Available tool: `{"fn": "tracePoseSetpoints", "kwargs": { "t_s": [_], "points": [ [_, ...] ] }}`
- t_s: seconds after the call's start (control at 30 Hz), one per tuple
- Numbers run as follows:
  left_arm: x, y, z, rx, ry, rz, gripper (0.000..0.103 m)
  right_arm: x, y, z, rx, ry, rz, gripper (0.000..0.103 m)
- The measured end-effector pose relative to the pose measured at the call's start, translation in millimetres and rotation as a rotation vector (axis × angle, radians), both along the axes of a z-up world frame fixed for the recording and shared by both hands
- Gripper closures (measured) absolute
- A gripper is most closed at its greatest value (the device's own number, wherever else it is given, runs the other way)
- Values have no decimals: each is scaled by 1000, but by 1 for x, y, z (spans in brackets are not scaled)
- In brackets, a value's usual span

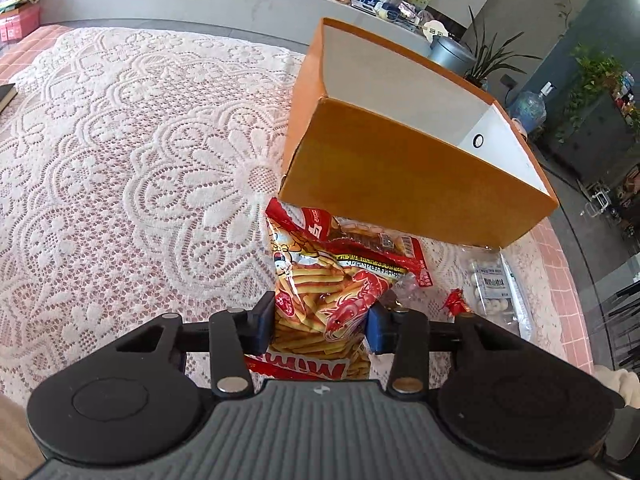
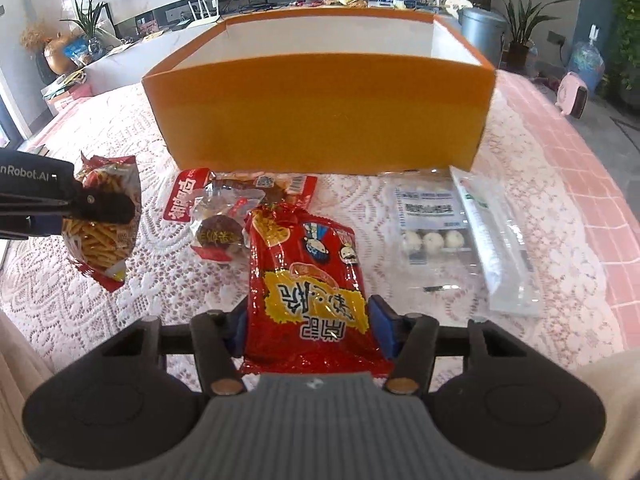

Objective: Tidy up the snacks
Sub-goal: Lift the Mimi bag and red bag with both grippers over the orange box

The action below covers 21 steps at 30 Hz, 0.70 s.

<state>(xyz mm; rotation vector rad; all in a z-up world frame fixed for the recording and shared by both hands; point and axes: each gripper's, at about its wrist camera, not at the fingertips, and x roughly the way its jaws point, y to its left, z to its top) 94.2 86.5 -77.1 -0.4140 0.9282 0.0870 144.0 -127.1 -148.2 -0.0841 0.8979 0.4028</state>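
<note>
My left gripper (image 1: 320,322) is shut on a bag of shrimp sticks (image 1: 320,296) and holds it above the table, in front of the orange box (image 1: 400,188). The same bag (image 2: 102,236) hangs at the left of the right wrist view, held by the left gripper (image 2: 100,208). My right gripper (image 2: 308,326) is shut on a red snack bag (image 2: 308,280) in front of the orange box (image 2: 320,116), whose white inside shows nothing.
On the lace tablecloth (image 1: 120,160) lie a red sausage pack (image 2: 240,192), a round wrapped snack (image 2: 218,236), a clear pack of white balls (image 2: 434,224) and a clear long pack (image 2: 496,244). The table edge is at the right (image 2: 580,160).
</note>
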Motion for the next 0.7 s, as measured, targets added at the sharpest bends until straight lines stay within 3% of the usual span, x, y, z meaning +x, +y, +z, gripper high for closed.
{"fn": "tracePoseSetpoints", "kwargs": {
  "t_s": [0.2, 0.47, 0.7],
  "points": [
    [-10, -12, 9, 24, -31, -23, 54, -6, -13, 12, 50, -1, -15, 51],
    [-20, -22, 22, 43, -48, -32, 54, -23, -16, 39, 73, -72, 23, 54],
    [-27, -31, 49, 52, -119, -53, 55, -31, -20, 63, 118, -110, 29, 56]
  ]
}}
